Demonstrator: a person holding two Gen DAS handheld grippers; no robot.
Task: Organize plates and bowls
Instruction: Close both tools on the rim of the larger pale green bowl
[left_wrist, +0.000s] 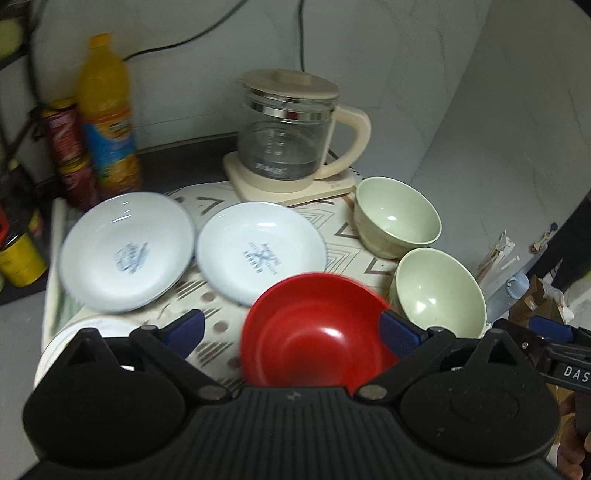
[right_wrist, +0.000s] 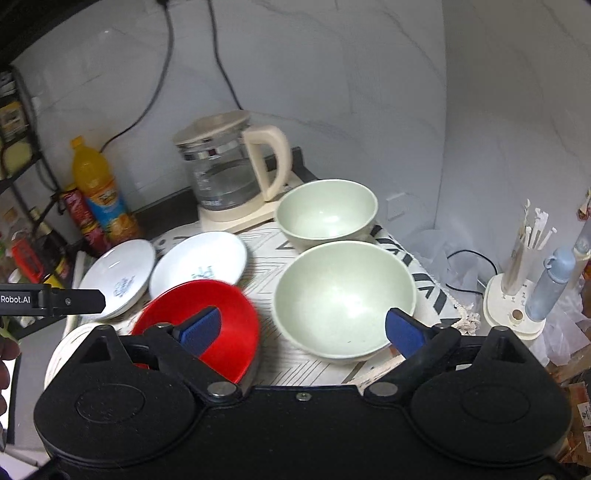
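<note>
1. 2 glossy pale-green bowls (right_wrist: 343, 299) and a red plastic bowl (left_wrist: 314, 332) sit empty on the patterned table (left_wrist: 221, 332); 2 white plates (left_wrist: 127, 251) beside them.
2. Left gripper (left_wrist: 291, 328) spread around the red bowl; right gripper (right_wrist: 303, 328) spread, empty.

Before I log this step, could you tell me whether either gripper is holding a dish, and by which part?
Nothing is held. The left gripper and right gripper are both open above the dishes, pads touching nothing.
</note>
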